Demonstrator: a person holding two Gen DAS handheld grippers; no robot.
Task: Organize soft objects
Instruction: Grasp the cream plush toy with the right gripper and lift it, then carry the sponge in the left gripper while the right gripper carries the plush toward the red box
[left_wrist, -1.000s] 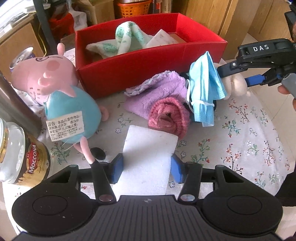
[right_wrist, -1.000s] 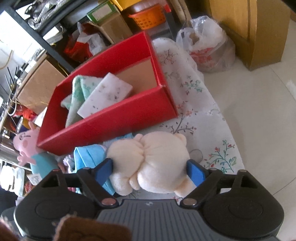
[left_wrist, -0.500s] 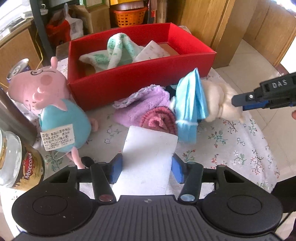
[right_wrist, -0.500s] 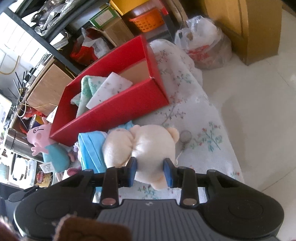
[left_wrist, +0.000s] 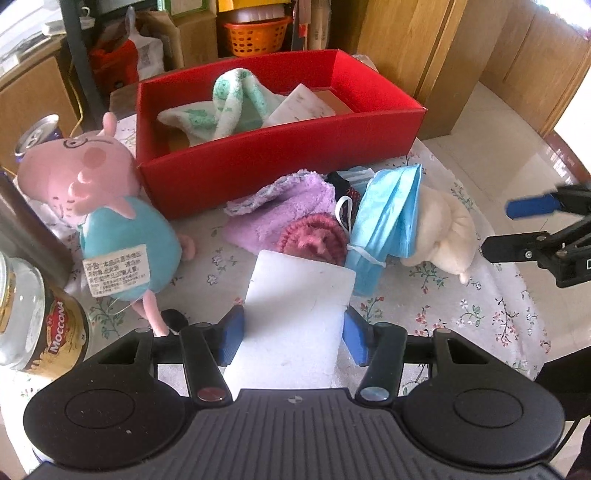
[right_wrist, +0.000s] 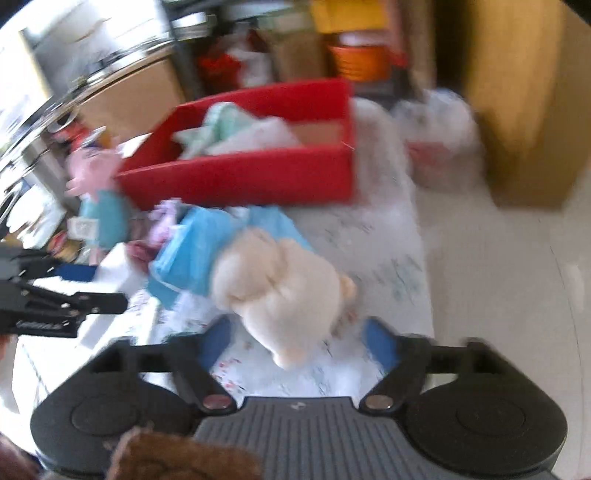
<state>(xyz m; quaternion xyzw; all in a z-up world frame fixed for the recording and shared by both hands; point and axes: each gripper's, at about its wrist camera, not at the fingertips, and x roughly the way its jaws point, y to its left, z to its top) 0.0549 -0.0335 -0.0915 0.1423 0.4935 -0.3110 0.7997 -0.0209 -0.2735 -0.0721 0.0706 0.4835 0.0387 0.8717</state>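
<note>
At the left of the counter (left_wrist: 480, 317), a pig plush (left_wrist: 107, 218) and a coffee jar (left_wrist: 44, 325) stand beside the red box (left_wrist: 280, 162), which already holds a green towel (left_wrist: 229, 107) and a white pad. The left tool (left_wrist: 291, 332) pinches the near end of a white foam sheet (left_wrist: 299, 306), both blue pads against its edges; this step looks like carrying the sheet to the box, which calls for lifting it over the purple cloth (left_wrist: 284, 210) and pink knit (left_wrist: 314, 236) and clearing the front wall. Further right lie a blue face mask (left_wrist: 388, 218) and a cream plush toy (left_wrist: 443, 229). The right tool (right_wrist: 299, 339) has just been opening and stands spread, the toy's end between its pads but untouched, so the toy needs a fresh grasp. The left view is sharp and shows the sheet's grip. The blurred right view alone shows the toy free of the pads, and the floor past the counter's edge.
</note>
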